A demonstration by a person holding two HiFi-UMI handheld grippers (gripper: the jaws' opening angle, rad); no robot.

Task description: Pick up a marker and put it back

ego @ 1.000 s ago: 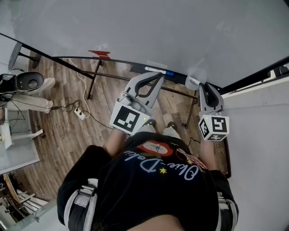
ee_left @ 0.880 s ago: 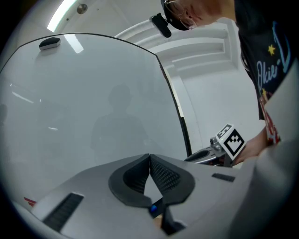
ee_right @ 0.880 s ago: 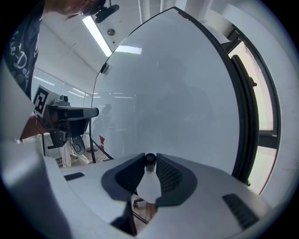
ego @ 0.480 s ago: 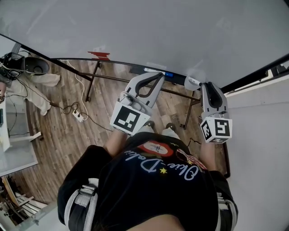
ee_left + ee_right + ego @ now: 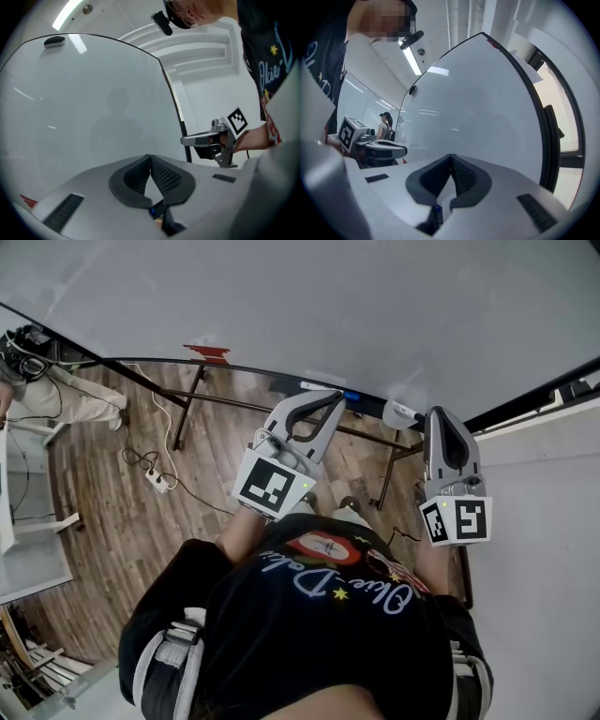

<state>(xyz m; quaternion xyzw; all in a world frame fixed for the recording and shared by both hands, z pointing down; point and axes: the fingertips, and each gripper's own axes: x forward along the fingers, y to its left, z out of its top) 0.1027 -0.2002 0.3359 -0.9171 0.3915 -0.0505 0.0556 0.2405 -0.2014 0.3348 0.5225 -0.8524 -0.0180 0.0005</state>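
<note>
Facing the whiteboard [image 5: 328,306]: left gripper [image 5: 150,157] and right gripper [image 5: 451,156] both have jaws fully together, nothing between them. Marker [image 5: 330,389] lies along the whiteboard's bottom edge, just beyond the left gripper's tips.

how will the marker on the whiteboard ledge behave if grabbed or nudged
The marker looks slim and stiff, so probably light and easy to pinch. Lying lengthwise on the narrow ledge, it may roll off if nudged sideways.
</note>
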